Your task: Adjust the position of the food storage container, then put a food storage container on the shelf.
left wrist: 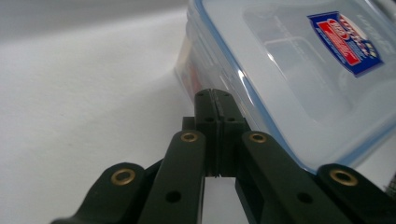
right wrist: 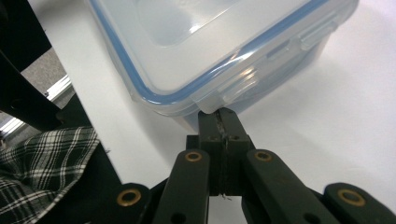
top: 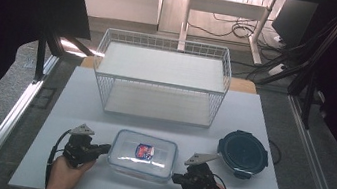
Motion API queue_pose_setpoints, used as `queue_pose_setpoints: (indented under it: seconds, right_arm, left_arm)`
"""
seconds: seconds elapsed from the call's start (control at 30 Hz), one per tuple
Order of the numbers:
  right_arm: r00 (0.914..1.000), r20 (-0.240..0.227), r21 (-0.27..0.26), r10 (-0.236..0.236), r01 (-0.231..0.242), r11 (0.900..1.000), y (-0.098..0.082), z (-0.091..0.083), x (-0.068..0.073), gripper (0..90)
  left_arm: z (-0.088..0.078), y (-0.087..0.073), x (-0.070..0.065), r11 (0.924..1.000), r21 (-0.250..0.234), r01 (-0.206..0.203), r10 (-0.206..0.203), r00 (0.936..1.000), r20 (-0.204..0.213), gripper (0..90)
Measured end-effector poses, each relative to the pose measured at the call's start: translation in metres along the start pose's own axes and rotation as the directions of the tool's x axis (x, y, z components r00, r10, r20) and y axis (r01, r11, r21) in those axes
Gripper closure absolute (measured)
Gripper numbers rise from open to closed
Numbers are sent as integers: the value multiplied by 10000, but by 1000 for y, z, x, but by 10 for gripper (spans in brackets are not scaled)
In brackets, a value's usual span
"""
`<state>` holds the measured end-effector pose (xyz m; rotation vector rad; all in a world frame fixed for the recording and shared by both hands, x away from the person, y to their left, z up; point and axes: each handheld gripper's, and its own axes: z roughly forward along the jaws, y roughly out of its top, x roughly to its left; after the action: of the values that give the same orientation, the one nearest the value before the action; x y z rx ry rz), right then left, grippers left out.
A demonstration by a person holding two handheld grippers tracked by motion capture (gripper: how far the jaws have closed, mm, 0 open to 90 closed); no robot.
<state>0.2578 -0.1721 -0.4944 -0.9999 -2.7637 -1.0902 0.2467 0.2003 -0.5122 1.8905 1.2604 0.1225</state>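
Observation:
A clear rectangular food box [top: 143, 155] with a blue-sealed lid and a red and blue label lies on the white table near the front edge. My left gripper [top: 107, 148] is shut, its tips at the box's left end. In the left gripper view the closed tips [left wrist: 215, 95] rest against the box's side wall [left wrist: 196, 70]. My right gripper [top: 175, 178] is shut at the box's front right corner. In the right gripper view its closed tips [right wrist: 219, 114] sit just under a lid clasp [right wrist: 233, 91]. Nothing is between either pair of jaws.
A white wire basket [top: 161, 77] with a shelf stands behind the box at mid-table. A round dark container with a lid [top: 242, 153] sits to the right. Checked fabric [right wrist: 37, 163] shows at the left of the right gripper view. The table's front edge is close under both hands.

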Motion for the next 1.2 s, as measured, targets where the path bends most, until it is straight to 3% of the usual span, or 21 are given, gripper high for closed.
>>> queue_pose_setpoints:
  seconds: [0.3,0.4,0.5,0.57,0.67,0.7,0.73,0.87,1.03,1.1,1.2]
  right_arm:
    - [9970,776,-171,79,-66,9998,-1,-10,-20,889]
    - [9977,668,-265,153,-136,9996,-3,-11,-26,889]
    - [9971,760,-318,-50,74,9995,-4,-15,-24,883]
    - [9947,1004,-379,-218,257,9990,-6,-21,-23,842]
    - [9899,1371,-694,-346,444,9966,-12,-33,-26,728]
    - [9899,1371,-694,-346,444,9966,-12,-33,-26,728]
    - [9894,1413,-1101,-329,488,9927,-15,-42,-29,577]
    - [9935,1114,-1633,-250,431,9856,-19,-44,-32,294]
    - [9929,1160,-1729,-261,461,9839,-20,-37,-33,102]
    - [9911,1242,-1730,-483,695,9825,-20,-36,-31,74]
    - [9896,1316,-1807,-576,810,9802,-20,-35,-31,53]
  left_arm:
    - [10,0,-15,9994,39,-342,341,9991,249,900]
    - [11,0,-13,9990,40,-440,438,9981,422,898]
    - [6,-2,-11,9966,43,-825,826,9963,-217,792]
    - [-1,-3,-10,9950,-113,-996,990,9942,-414,695]
    - [-11,-7,-8,9920,-390,-1200,1182,9919,-463,471]
    - [-11,-7,-8,9920,-390,-1200,1182,9919,-463,395]
    - [-15,-14,-7,9866,-548,-1534,1517,9879,-330,297]
    - [-20,-26,-8,9785,-710,-1935,1938,9810,-22,111]
    - [-20,-28,-6,9776,-964,-1873,1891,9819,101,47]
    - [-19,-28,-3,9754,-1224,-1835,1874,9821,209,38]
    - [-16,-29,-2,9733,-1217,-1948,1977,9802,121,39]
